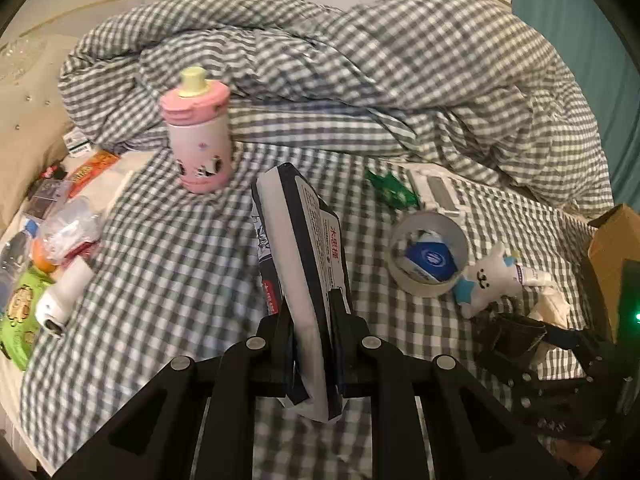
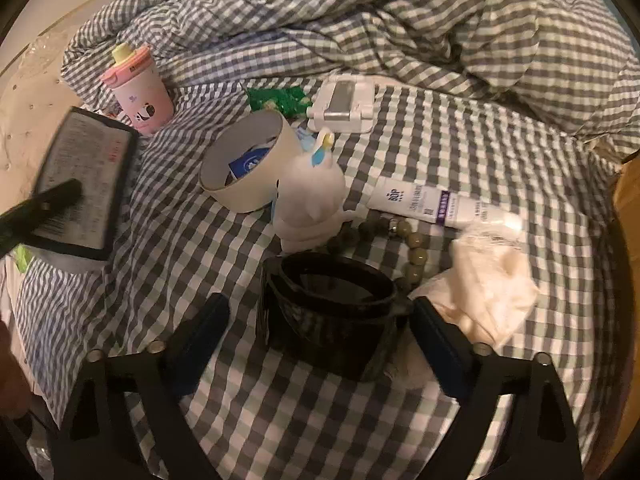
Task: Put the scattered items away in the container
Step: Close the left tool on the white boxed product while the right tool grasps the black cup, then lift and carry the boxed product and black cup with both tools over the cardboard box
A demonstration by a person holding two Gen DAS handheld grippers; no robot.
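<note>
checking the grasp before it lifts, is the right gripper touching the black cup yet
Apart. The right wrist view shows the right gripper straddling the black cup, with checked sheet visible in the gap on each side.

Right gripper (image 2: 320,316) open, fingers either side of black tape roll (image 2: 334,300), not pressing it. Beads (image 2: 414,254) at 1 o'clock of roll, tissue (image 2: 492,280) at 3, plush (image 2: 310,200) at 12. Tube (image 2: 424,206) beyond beads. At 9 o'clock, left gripper (image 2: 44,204) clamps a book (image 2: 86,184).
</note>
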